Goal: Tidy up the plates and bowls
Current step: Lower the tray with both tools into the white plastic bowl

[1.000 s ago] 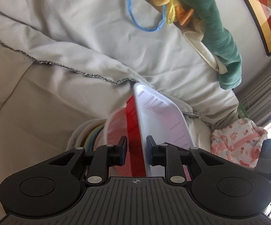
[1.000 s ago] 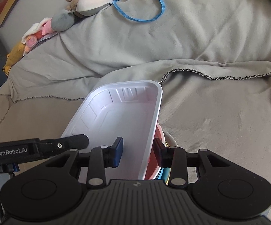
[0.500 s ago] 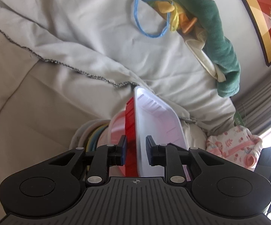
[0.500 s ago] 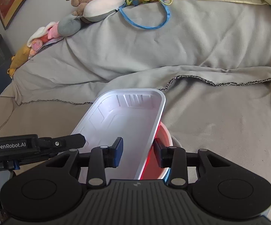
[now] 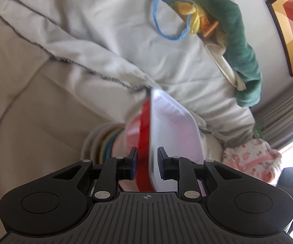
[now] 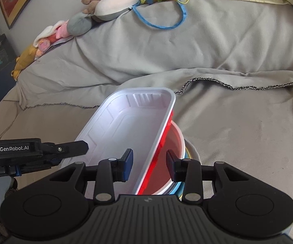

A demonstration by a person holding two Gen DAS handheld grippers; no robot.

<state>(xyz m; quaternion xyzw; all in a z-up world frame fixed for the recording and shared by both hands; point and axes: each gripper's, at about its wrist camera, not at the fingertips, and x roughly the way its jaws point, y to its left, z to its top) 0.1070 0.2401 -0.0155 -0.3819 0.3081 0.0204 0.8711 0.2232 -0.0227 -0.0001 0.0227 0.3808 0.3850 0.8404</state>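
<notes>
A rectangular tray, white inside and red outside, is tilted over a stack of round bowls and plates on the sofa. The top bowl of the stack is red inside. My left gripper has its fingers on either side of the tray's edge with small gaps, so it is open around it. My right gripper straddles the tray's right rim, open with clear gaps. The tray and the pastel-rimmed stack also show in the left wrist view. The left gripper's body shows at the left of the right wrist view.
The sofa is covered with a grey throw with a dark stitched hem. Stuffed toys and a green towel lie along the backrest. A floral cloth lies at the right. Framed pictures hang on the wall.
Both grippers have opened a little around the tray's edges. The tray has come lower over the stack and both views have drawn back slightly.
</notes>
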